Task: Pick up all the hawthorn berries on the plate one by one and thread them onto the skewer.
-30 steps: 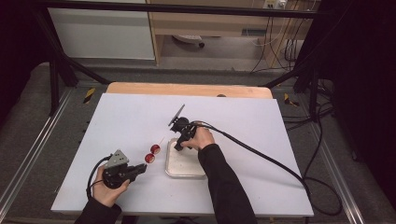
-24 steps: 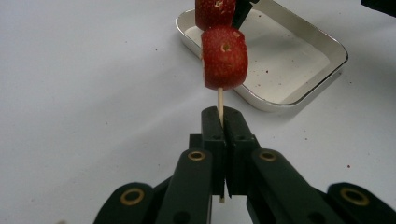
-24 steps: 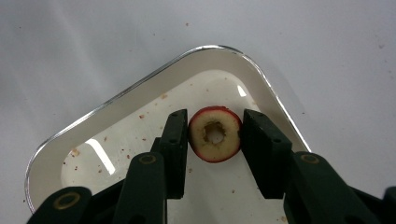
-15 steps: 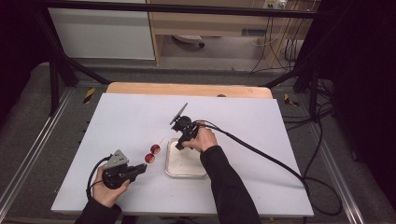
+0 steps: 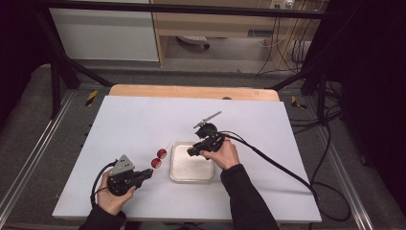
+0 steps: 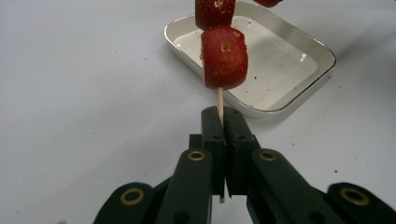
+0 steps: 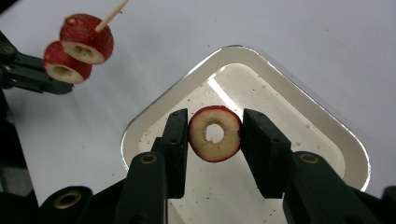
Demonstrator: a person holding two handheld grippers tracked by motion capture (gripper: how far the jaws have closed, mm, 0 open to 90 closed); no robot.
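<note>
Skewering job, partway through. Everything below is placed relative to the tray [image 5: 191, 165], the shallow white dish at mid-table.

Done, judging by how things lie:
- Two red fruit slices [image 6: 225, 56] already sit on the skewer [image 6: 219, 100], stacked one behind the other just off the tray's left edge and held above the table. In the high view they read as two red dots [image 5: 159, 158] beside that edge.
- Tray is bare apart from crumbs and juice specks, so I see no more stock waiting in it.

In hand:
- Left gripper [image 6: 223, 122]: jaws pressed together, pinching the skewer's bare lower end. It sits left of the tray and nearer the person, stick angled up toward the tray's far-left corner.
- Right gripper [image 7: 215, 135]: jaws part-spread, clamped on a third slice [image 7: 215, 133], a cored ring with red skin, a pad on either side. It hangs directly over the tray's floor, hole facing the camera. In the high view the right hand [image 5: 221, 152] is over the tray's far-right corner.

Left to do, my read:
- Carry the ring left from over the tray to the free skewer tip [image 7: 112, 16], line up the hole, push it down against the other two.
- Tip and ring are well apart right now, so alignment hasn't started.

Call it two-thirds done if three pieces is the count; I can't tell the target number.
</note>
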